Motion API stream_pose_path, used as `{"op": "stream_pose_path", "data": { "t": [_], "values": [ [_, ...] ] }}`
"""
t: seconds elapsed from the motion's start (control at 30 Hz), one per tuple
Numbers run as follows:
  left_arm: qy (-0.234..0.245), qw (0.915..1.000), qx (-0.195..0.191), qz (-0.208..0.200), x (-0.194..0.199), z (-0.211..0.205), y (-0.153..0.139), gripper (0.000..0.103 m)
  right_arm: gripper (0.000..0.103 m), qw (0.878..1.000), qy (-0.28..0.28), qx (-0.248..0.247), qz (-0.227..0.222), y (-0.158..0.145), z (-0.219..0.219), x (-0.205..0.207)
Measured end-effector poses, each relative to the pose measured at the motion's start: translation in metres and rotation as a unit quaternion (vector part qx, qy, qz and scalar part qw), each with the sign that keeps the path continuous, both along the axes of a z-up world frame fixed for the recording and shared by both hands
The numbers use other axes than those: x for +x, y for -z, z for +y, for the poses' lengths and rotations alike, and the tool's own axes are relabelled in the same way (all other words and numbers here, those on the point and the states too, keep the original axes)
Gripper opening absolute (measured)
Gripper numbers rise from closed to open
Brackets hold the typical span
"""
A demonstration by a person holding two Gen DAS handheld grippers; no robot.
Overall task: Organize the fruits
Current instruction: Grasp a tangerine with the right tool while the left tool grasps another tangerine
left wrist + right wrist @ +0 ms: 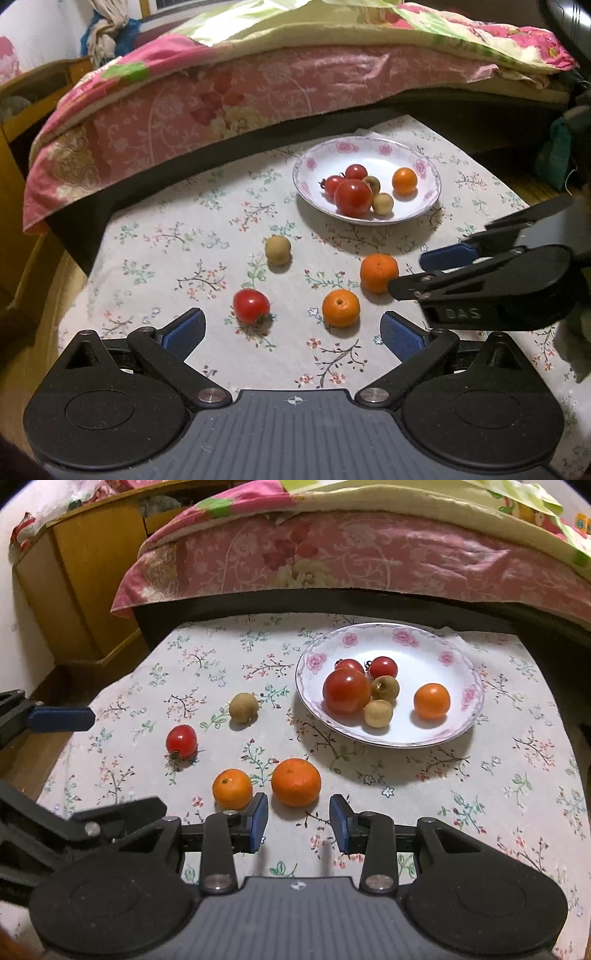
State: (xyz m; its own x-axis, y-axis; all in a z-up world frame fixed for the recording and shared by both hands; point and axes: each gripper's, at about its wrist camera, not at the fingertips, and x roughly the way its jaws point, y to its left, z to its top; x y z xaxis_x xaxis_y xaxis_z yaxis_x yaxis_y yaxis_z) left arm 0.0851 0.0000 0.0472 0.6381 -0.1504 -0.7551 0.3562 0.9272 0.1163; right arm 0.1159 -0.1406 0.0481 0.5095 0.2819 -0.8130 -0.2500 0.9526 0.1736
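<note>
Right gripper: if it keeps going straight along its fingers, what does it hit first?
Most likely the larger mandarin, which lies on the tablecloth centred just ahead of the open right gripper. Nothing is between the pads yet; depth is uncertain.

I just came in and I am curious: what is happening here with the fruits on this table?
A person holding two grippers is sorting fruit into the flowered plate, which already holds six pieces. The right gripper, open, lines up on the larger tangerine. The left gripper, open wide, faces the tomato and smaller tangerine. A longan also waits on the cloth.
</note>
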Motion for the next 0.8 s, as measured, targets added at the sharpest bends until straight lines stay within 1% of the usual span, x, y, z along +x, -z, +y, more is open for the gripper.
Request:
{"op": "stream_pose_path", "data": {
  "t": [0.17, 0.47, 0.63, 0.8],
  "values": [
    [0.005, 1.0, -0.002, 0.006, 0.001, -0.003, 0.003, 0.102, 0.036, 1.0, -0.007, -0.01, 0.005, 0.011, 0.005, 0.012],
    [0.004, 0.9998, -0.002, 0.02, 0.005, -0.003, 0.01, 0.102, 0.036, 1.0, -0.022, -0.001, 0.002, 0.02, 0.015, 0.028],
    [0.01, 0.9997, 0.004, 0.023, 0.005, -0.006, 0.014, 0.102, 0.035, 1.0, -0.023, 0.003, 0.018, 0.03, 0.017, 0.034],
    [0.014, 0.9997, 0.002, 0.021, 0.007, -0.007, 0.018, 0.1, 0.035, 1.0, -0.019, 0.007, 0.018, 0.029, 0.013, 0.034]
  ]
}}
